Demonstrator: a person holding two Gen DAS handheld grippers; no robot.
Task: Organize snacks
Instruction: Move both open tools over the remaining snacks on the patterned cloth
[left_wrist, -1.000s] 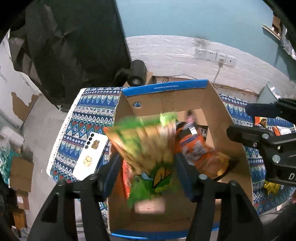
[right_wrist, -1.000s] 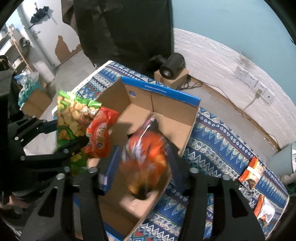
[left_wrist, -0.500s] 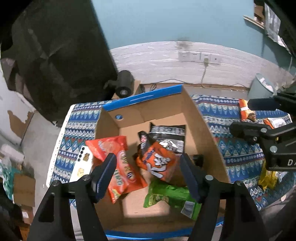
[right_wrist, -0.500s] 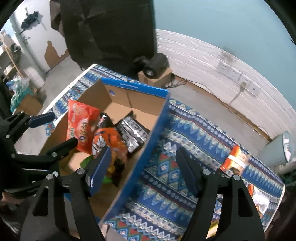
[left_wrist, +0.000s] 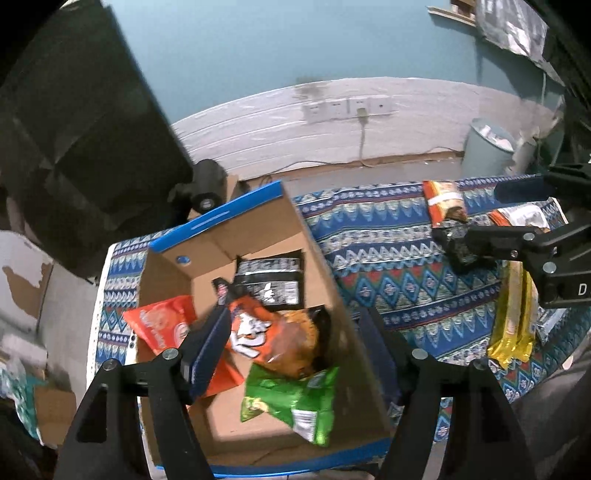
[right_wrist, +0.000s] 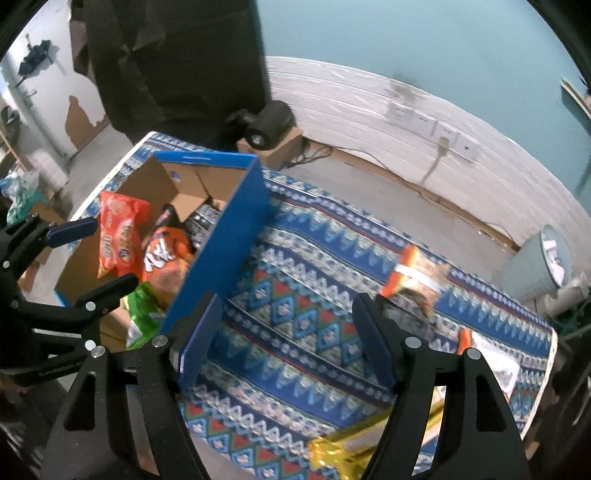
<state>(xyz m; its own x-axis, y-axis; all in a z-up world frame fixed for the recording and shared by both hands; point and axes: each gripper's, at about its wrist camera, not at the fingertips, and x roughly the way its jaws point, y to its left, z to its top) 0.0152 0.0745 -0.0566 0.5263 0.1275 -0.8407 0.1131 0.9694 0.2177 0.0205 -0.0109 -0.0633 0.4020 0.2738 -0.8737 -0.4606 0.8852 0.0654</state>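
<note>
An open cardboard box (left_wrist: 325, 266) with a blue rim stands on the patterned cloth (left_wrist: 369, 240). In it lie a black packet (left_wrist: 267, 282), an orange bag (left_wrist: 273, 332), a red bag (left_wrist: 162, 325) and a green bag (left_wrist: 295, 391). My left gripper (left_wrist: 293, 350) hangs open and empty over the box's right side. My right gripper (right_wrist: 286, 332) is open and empty over the cloth (right_wrist: 295, 295), just right of the box's blue wall (right_wrist: 225, 236). On the cloth lie an orange packet (right_wrist: 413, 280), gold packets (left_wrist: 513, 314) and a white-and-orange packet (right_wrist: 487, 354).
A black lamp on a small carton (right_wrist: 266, 125) stands behind the table. A pale bin (left_wrist: 487, 147) sits by the white wall at the right. A small black packet (left_wrist: 458, 247) lies near the right gripper (left_wrist: 491, 214). The table's edge runs close along the bottom.
The green and orange bags left the jaws and now lie in the box. Both grippers opened wider and shifted right, the right one from over the box to over the cloth.
</note>
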